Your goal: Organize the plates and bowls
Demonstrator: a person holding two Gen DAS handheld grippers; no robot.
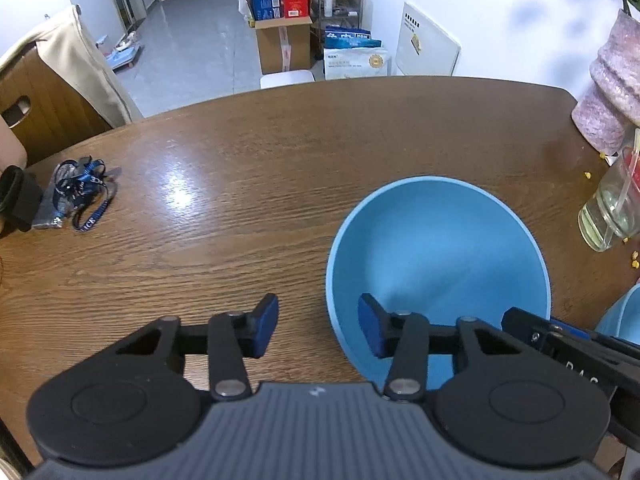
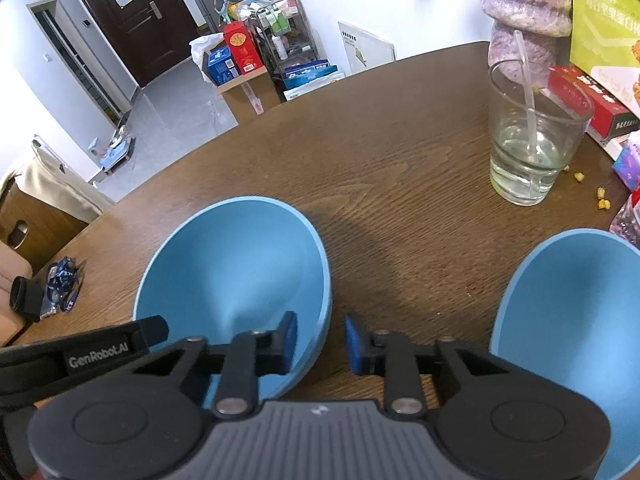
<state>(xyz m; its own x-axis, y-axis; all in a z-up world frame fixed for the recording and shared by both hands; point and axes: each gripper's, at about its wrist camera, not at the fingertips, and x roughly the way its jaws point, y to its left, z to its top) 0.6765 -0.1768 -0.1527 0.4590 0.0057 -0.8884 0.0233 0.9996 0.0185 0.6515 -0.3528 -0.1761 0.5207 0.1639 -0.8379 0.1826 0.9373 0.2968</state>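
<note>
A blue bowl (image 1: pixel 440 256) stands upright on the brown wooden table (image 1: pixel 240 184). My left gripper (image 1: pixel 318 326) is open and straddles its left rim, one pad outside and one inside. The same bowl shows in the right wrist view (image 2: pixel 240 264). My right gripper (image 2: pixel 321 342) is open and straddles this bowl's right rim, left pad inside, right pad outside. A second blue bowl (image 2: pixel 568 320) stands to the right; its edge shows in the left wrist view (image 1: pixel 622 316).
A glass with liquid and a straw (image 2: pixel 532 136) stands at the back right, near a pink vase (image 2: pixel 524 12), a red box (image 2: pixel 588 100) and yellow crumbs (image 2: pixel 600 196). A blue lanyard (image 1: pixel 80 196) and a black item (image 1: pixel 18 196) lie at the left.
</note>
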